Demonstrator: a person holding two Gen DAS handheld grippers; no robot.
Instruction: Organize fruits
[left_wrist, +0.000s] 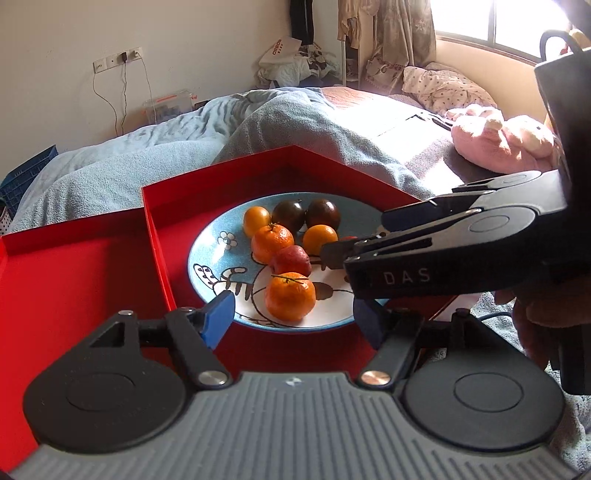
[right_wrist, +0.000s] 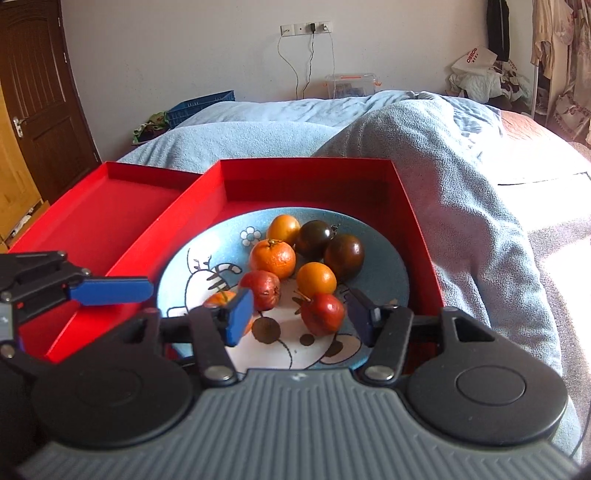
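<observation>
1. Rumpled blue bedding (right_wrist: 280, 136) fills the background behind two red trays; a dark door (right_wrist: 37, 92) stands at the far left in the right wrist view, and a pink plush toy (left_wrist: 506, 140) lies at the far right in the left wrist view.
2. Left of both pairs of fingers, the shallow red tray (right_wrist: 110, 206) shows only its red floor, its near end cut off by the gripper bodies.
3. The deeper red tray (right_wrist: 306, 177) holds a blue cartoon plate (right_wrist: 207, 251), which lies ahead of both grippers.
4. The left gripper (left_wrist: 295, 314) stands released, nothing between its blue pads; a mandarin (left_wrist: 290, 295) on the plate sits just ahead of the gap, apart from both fingers. In the right wrist view this mandarin is mostly hidden behind a blue finger.
5. The right gripper (right_wrist: 299, 319) is likewise released; a reddish fruit (right_wrist: 322, 314) lies on the plate between its fingers, touching neither as far as shows.
6. Beyond the fingers lie a second reddish fruit (right_wrist: 262, 290), another mandarin (right_wrist: 273, 258), two smooth orange fruits (right_wrist: 316, 278) and two dark round fruits (right_wrist: 343, 256).
7. In the left wrist view, the right gripper's black body covers the plate's right side, leaving only a sliver of the nearer reddish fruit.
</observation>
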